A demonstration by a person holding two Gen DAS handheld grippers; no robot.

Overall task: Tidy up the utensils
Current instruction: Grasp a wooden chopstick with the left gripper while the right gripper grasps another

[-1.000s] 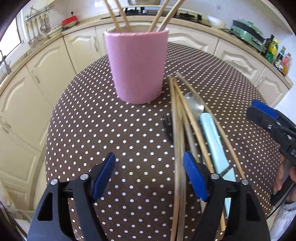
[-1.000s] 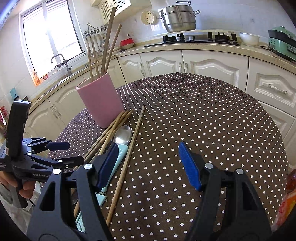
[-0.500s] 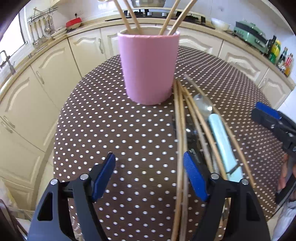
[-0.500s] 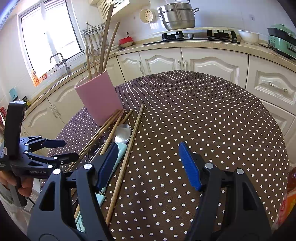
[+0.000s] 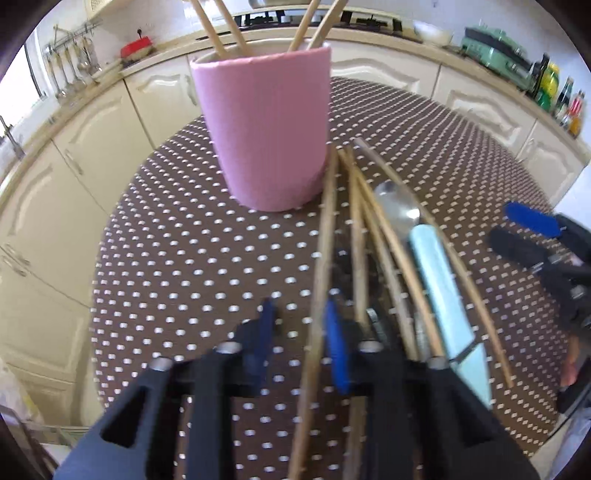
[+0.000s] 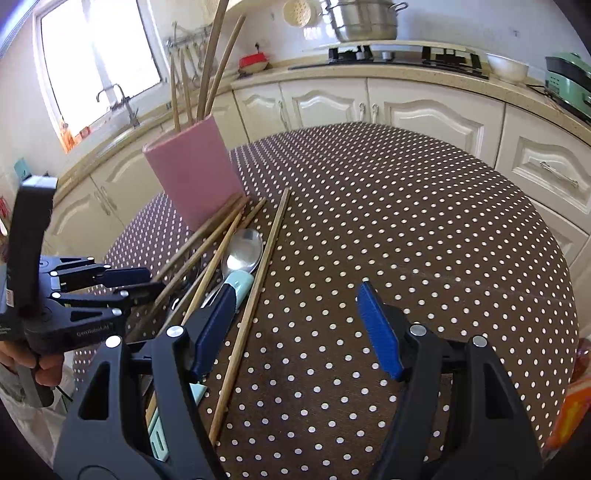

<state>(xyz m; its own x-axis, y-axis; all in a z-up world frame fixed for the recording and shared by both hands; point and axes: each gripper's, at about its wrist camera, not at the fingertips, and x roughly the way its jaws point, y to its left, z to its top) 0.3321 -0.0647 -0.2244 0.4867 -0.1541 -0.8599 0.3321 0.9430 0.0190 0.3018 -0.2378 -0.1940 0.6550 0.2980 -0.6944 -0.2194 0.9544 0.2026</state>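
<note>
A pink cup (image 5: 266, 129) with several wooden chopsticks standing in it sits on the brown polka-dot table (image 5: 184, 258); it also shows in the right wrist view (image 6: 194, 173). Loose chopsticks (image 5: 373, 221), a metal spoon (image 5: 397, 205) and a pale blue-handled utensil (image 5: 443, 288) lie to its right. My left gripper (image 5: 299, 332) has its jaws nearly closed around the leftmost loose chopstick (image 5: 325, 236), low over the table. My right gripper (image 6: 295, 325) is open and empty above the table, right of the pile (image 6: 236, 251).
Cream kitchen cabinets (image 6: 332, 103) and a countertop curve behind the table. A stove with a steel pot (image 6: 364, 20) stands at the back, a sink and window (image 6: 92, 66) at the left. A green appliance (image 5: 491, 40) and bottles (image 5: 561, 99) stand on the counter at the right.
My left gripper has moved right and forward over the leftmost loose chopstick and its jaws have closed most of the way around it. My right gripper has stayed open and nearly still.
</note>
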